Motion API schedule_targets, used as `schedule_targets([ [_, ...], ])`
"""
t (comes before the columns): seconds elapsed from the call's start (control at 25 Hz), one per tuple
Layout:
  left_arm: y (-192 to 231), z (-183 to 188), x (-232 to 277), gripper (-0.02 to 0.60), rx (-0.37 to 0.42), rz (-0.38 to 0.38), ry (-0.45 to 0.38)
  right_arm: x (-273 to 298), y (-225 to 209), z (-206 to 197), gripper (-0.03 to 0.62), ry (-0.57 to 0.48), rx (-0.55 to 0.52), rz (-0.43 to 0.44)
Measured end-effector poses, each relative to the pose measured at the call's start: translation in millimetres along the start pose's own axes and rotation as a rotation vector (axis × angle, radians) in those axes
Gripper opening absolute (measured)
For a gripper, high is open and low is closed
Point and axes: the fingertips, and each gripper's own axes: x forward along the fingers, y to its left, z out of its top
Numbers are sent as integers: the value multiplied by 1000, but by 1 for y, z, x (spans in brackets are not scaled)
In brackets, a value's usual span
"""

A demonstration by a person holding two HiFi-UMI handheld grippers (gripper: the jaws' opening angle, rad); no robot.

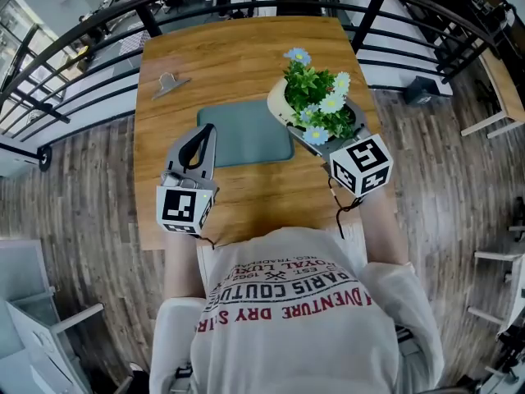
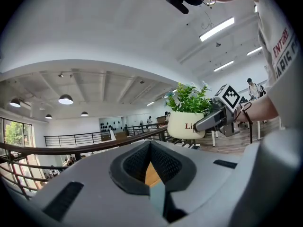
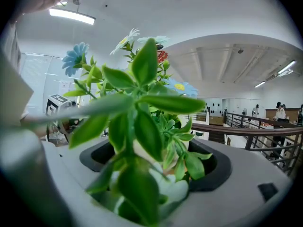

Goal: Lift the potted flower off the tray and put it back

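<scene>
The potted flower (image 1: 316,97), green leaves with blue and pale daisies in a white pot (image 1: 279,107), hangs tilted above the table's right side, off the grey-green tray (image 1: 246,134). My right gripper (image 1: 328,140) is shut on the pot's near rim; leaves (image 3: 142,108) fill the right gripper view and hide its jaws (image 3: 156,160). My left gripper (image 1: 204,131) is shut and holds nothing, hovering by the tray's front left corner. In the left gripper view (image 2: 150,148) the white pot (image 2: 185,124) shows held up in the right gripper (image 2: 213,119).
The wooden table (image 1: 230,48) carries a metal binder clip (image 1: 168,84) at its far left. A dark railing (image 1: 98,31) curves round the table's far side. Wood floor lies on both sides, with a bench (image 1: 500,80) at the right.
</scene>
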Motion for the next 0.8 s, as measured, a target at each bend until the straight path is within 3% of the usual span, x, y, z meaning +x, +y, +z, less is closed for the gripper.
schedule_targets([
  [0.48, -11, -8, 7, 12, -41, 15, 7, 17, -5, -34, 468, 52, 1, 64],
  [0.8, 11, -52, 4, 12, -119, 42, 80, 79, 13, -91, 468, 144, -23, 149],
])
